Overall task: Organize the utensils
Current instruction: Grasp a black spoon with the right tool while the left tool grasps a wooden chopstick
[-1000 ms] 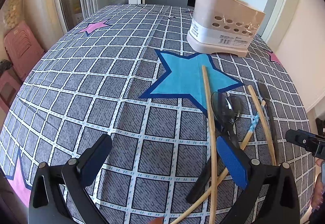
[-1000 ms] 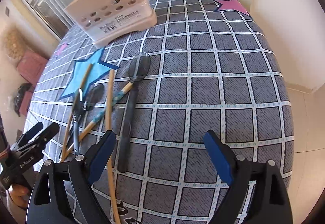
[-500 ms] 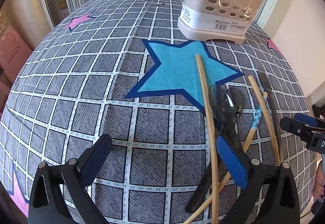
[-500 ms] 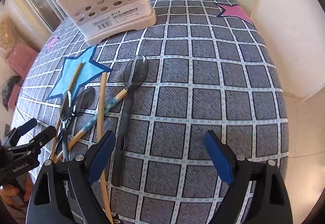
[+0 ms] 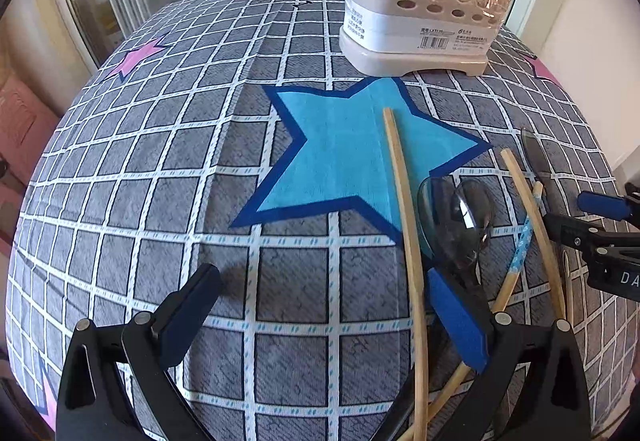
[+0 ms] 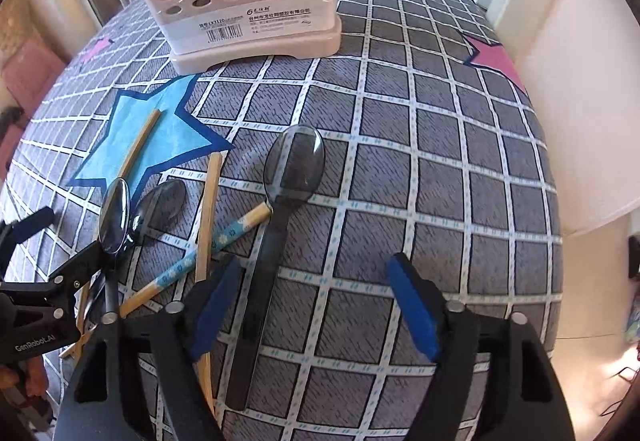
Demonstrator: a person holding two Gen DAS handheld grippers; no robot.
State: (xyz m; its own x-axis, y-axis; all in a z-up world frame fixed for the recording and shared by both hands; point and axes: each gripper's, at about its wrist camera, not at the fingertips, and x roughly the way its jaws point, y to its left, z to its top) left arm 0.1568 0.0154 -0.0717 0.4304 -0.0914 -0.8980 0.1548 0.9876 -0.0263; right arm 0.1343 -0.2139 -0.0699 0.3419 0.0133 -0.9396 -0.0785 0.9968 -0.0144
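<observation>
Hovering nearest the lens in the right wrist view, the right gripper (image 6: pixel 316 305) has its blue-padded jaws closing, the handle of a grey plastic spoon (image 6: pixel 276 225) lying between them, pads not yet pressing on it. In the left wrist view the left gripper (image 5: pixel 328 313) stands wide open over the checked tablecloth (image 5: pixel 160 161), nothing between its pads; its right pad hangs just above the crossed utensils.

Counted on the cloth: three spoons and four chopsticks. The grey plastic spoon lies apart to the right of the pile, bowl pointing away. Two shiny metal spoons (image 6: pixel 116 215) lie side by side, bowls touching. Three plain bamboo chopsticks (image 6: pixel 206 209) and one patterned chopstick (image 6: pixel 212 245) with a blue flowered band cross one another beside the spoons; one bamboo stick's tip rests on the blue star (image 6: pixel 160 129).

Farthest off stands one beige perforated utensil holder (image 6: pixel 248 5), upright, just beyond the star.
</observation>
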